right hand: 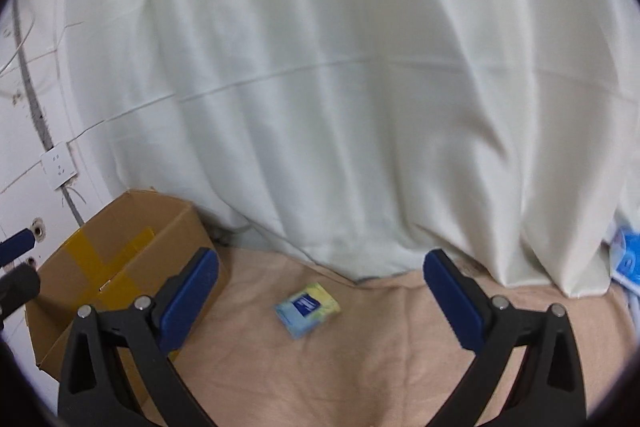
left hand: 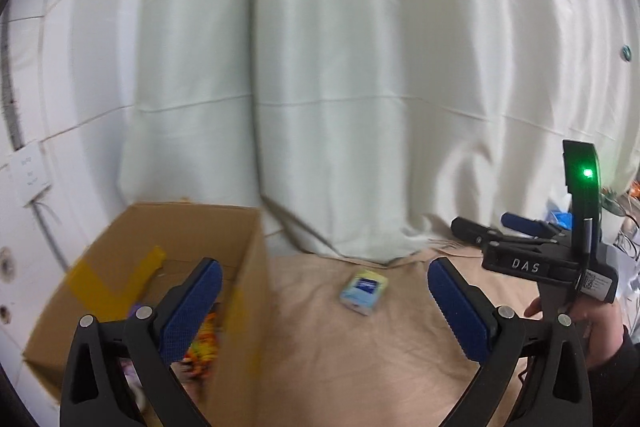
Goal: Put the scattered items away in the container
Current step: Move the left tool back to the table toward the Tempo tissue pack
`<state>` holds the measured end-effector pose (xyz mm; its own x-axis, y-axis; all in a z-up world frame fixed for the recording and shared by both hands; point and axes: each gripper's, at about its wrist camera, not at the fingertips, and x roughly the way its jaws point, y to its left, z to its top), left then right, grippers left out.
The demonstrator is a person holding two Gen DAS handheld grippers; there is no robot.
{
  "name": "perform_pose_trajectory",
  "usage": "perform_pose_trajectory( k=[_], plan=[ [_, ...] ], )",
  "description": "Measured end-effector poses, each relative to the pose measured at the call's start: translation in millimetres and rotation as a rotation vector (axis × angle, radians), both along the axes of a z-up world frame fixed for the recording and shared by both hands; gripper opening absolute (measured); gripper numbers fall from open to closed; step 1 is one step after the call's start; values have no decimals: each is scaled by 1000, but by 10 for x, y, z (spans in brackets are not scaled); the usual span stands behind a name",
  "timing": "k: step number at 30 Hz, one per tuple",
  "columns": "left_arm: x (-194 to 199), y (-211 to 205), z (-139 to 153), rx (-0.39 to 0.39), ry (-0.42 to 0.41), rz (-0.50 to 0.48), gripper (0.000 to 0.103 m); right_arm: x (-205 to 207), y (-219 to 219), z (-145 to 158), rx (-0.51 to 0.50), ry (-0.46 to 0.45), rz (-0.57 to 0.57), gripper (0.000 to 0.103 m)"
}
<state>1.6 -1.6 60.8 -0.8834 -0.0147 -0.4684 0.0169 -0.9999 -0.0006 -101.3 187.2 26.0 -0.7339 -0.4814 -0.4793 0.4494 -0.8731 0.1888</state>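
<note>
A small pale blue and yellow packet lies flat on the beige cloth. To its left stands an open cardboard box patched with yellow tape, with colourful items inside. My left gripper is open and empty, its left finger over the box's right wall and the packet ahead between its fingers. My right gripper is open and empty too, with the packet on the cloth ahead of its gap. In the left wrist view the right gripper's body and the hand holding it show at the right.
A white curtain hangs behind the cloth, down to its far edge. A white tiled wall with a socket is at the left behind the box. Blue packaging lies at the far right.
</note>
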Motion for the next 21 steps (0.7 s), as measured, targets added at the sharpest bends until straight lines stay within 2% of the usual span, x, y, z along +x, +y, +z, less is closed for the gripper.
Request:
perform_pose_trajectory(
  k=[7,10,14,17,21],
  plan=[
    [-515,296,-613,10,-129,-17,103,-109,267,-415,65,-88,-55,103],
    [-694,360,-920,7,-159,-28,103,-81,336,-576,63,-104,-55,103],
    [-926,403,-1307,1,-262,-35,103,-101,457,-780,65,-157,-80,103],
    [-1078,388,-1462,2,-305,-40,103,-117,546,-830,61,-194,-63,103],
    [-1273,342,-1625,3,-355,-21,103,-75,566,-882,126,-187,-46,103]
  ],
)
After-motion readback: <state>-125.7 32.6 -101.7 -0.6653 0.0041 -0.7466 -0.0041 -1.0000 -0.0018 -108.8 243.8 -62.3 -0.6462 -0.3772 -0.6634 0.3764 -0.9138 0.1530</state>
